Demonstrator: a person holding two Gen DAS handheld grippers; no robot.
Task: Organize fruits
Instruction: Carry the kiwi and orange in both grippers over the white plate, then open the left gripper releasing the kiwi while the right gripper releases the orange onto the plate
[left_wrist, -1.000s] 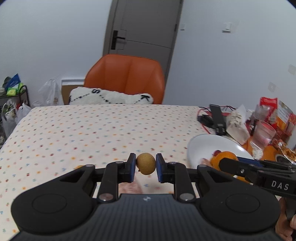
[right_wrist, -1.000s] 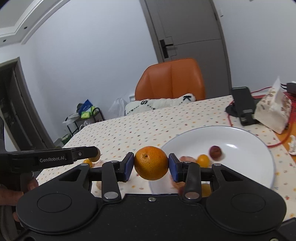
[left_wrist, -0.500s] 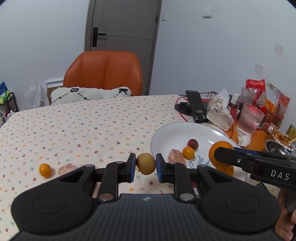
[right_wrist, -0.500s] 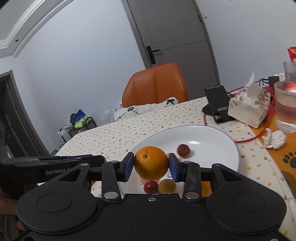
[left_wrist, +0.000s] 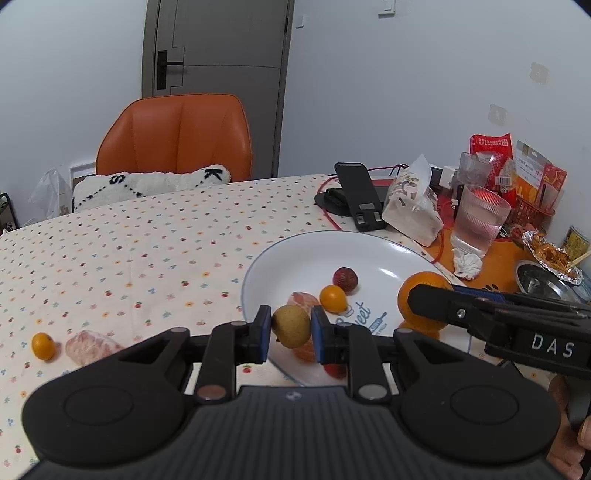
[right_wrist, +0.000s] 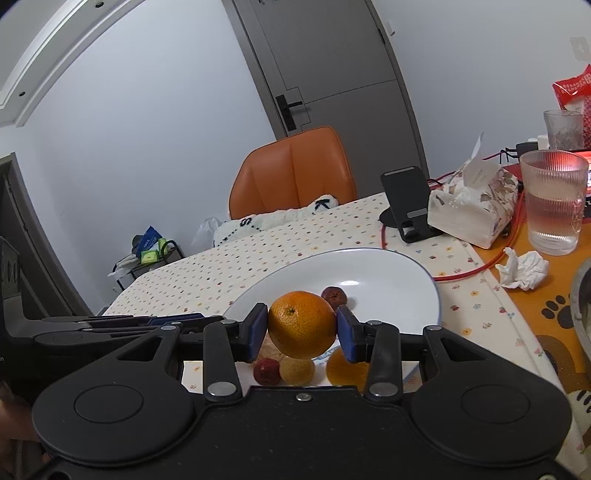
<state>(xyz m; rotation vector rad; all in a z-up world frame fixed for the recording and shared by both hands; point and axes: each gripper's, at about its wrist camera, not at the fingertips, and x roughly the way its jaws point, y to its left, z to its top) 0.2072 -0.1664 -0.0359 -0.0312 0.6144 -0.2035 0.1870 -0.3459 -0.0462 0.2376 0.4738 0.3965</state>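
1. Left wrist view: left tongs (left_wrist: 291, 328) pinch a small brown fruit (left_wrist: 291, 325) over the near rim of the white plate (left_wrist: 295, 254) — light, firm, round, with no clear long axis.
2. Right wrist view: right tongs (right_wrist: 301, 334) clamp an orange (right_wrist: 301, 324) across its middle above the plate (right_wrist: 388, 273) — heavier, slightly soft, stem end facing the camera.

orange chair (left_wrist: 173, 138) | phone stand (left_wrist: 358, 195) | tissue pack (left_wrist: 412, 206) | 1 ribbed glass (left_wrist: 478, 221)
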